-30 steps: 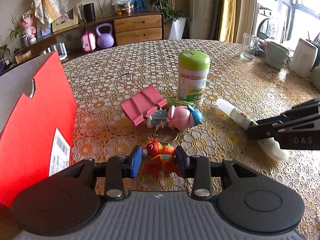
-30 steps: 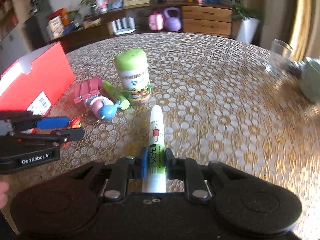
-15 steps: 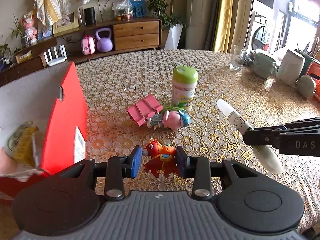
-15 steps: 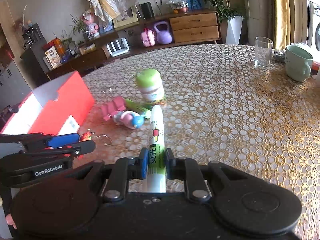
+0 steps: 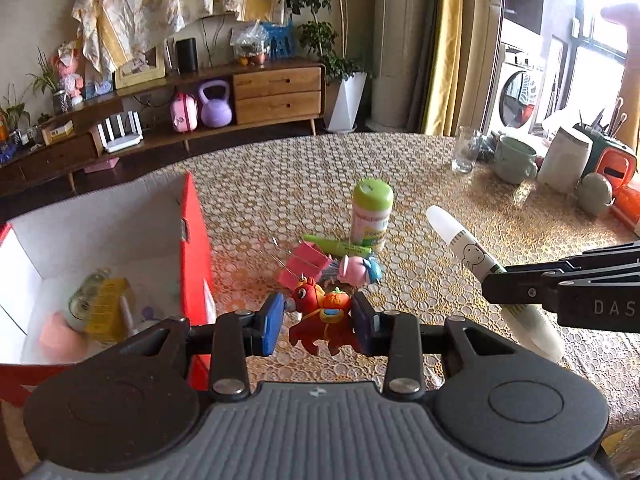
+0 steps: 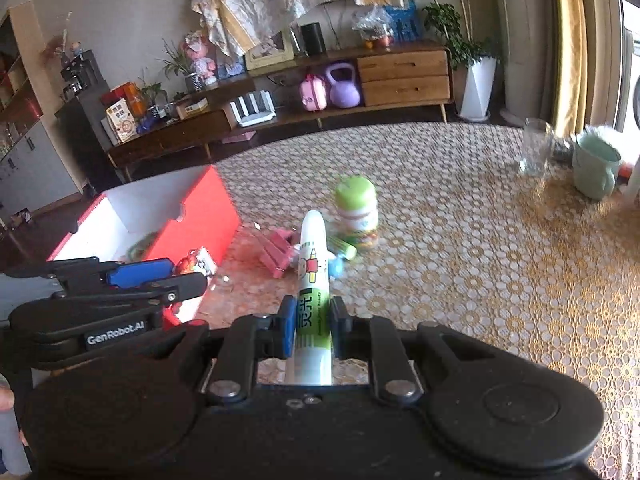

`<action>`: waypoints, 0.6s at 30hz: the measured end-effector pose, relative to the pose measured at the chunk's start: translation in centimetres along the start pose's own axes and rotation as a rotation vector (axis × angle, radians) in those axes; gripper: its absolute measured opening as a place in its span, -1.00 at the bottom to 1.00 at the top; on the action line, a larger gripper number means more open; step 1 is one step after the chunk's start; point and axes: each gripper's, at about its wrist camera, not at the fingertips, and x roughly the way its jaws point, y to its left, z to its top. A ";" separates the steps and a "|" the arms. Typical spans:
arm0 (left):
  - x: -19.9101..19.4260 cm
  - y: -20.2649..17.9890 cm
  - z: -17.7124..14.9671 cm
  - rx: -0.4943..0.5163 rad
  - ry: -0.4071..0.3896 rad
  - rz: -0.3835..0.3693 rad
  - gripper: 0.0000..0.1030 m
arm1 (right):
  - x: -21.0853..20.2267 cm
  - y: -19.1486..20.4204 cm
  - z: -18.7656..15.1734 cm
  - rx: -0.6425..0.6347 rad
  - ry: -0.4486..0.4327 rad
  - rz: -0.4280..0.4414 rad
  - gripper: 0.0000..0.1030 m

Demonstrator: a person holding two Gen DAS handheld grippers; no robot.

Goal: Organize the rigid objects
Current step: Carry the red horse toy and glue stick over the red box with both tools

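Grip status: I had the left gripper clenched on the light rubbery red horse keychain, right gripper clamping the slick, stiff glue stick mid-barrel, beside the red box.

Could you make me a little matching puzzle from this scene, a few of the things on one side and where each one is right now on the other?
Things:
1. red toy figure
2. white glue stick
3. green-lidded jar
4. yellow packet

Places:
A. standing upright on the table
B. lying inside the red box
C. clamped in the left tool
D. clamped in the right tool

Pairs: 1-C, 2-D, 3-A, 4-B
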 end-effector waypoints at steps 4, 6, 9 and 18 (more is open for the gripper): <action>-1.8 0.7 0.5 0.010 -0.024 0.003 -0.30 | -0.9 2.2 0.9 -0.030 -0.016 0.019 -0.68; -2.5 1.2 0.7 0.016 -0.033 0.011 -0.30 | -1.1 3.4 1.3 -0.050 -0.022 0.024 -0.68; -3.5 2.2 1.1 0.003 -0.044 0.012 -0.29 | -1.4 5.2 2.1 -0.075 -0.031 0.039 -0.68; -5.7 6.3 1.8 -0.035 -0.060 0.036 -0.30 | -1.3 9.6 3.9 -0.141 -0.053 0.070 -0.68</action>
